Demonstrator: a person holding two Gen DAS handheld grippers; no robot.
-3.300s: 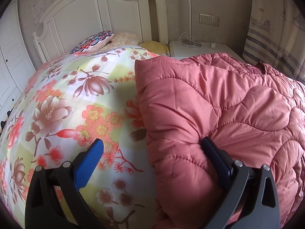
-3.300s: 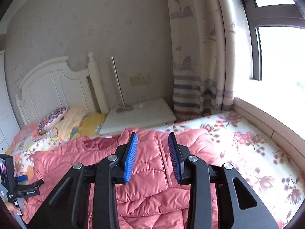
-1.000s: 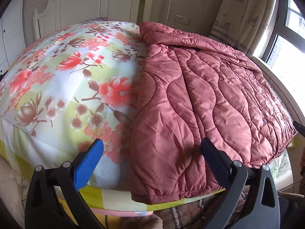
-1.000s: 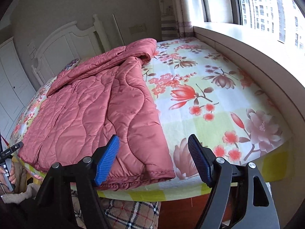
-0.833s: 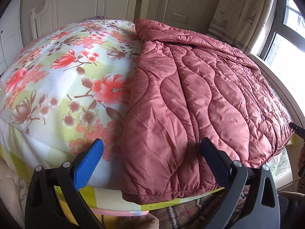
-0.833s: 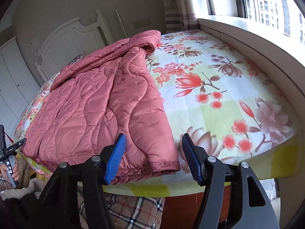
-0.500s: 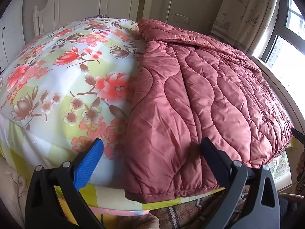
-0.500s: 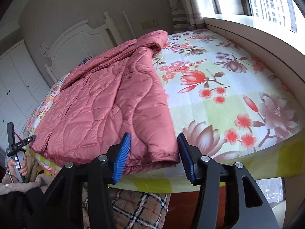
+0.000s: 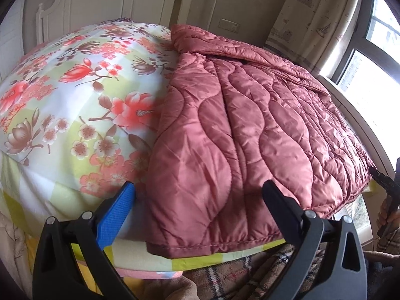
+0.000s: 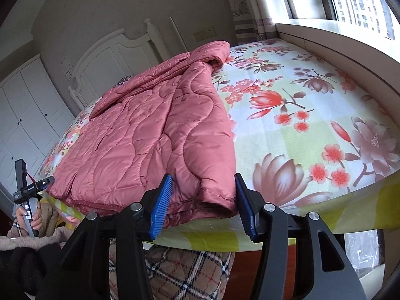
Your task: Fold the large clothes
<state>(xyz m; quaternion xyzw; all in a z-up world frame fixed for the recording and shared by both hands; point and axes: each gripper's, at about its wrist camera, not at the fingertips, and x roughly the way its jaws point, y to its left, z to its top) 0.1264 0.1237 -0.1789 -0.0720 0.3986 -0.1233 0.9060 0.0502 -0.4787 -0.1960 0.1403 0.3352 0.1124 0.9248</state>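
Note:
A pink quilted jacket (image 9: 237, 125) lies spread flat on the floral bedsheet (image 9: 75, 100), its hem hanging slightly over the near edge of the bed. My left gripper (image 9: 197, 207) is wide open and straddles the hem's left corner without touching it. In the right wrist view the jacket (image 10: 150, 135) reaches back to the headboard. My right gripper (image 10: 201, 200) has its blue pads (image 10: 161, 203) partly drawn in on either side of the hem's right corner. The fabric between them does not look pinched.
A white headboard (image 9: 105, 7) and wardrobe doors (image 10: 27, 105) stand behind the bed. On the right are a window sill (image 10: 337, 35) and a curtain (image 9: 312, 12). A plaid garment (image 10: 187, 272) on the person fills the space below the bed edge. A hand holds the left gripper (image 10: 27, 195).
The right gripper's pads have come closer together around the hem's right corner. Both grippers stayed near the foot of the bed and shifted only slightly. The jacket has not moved.

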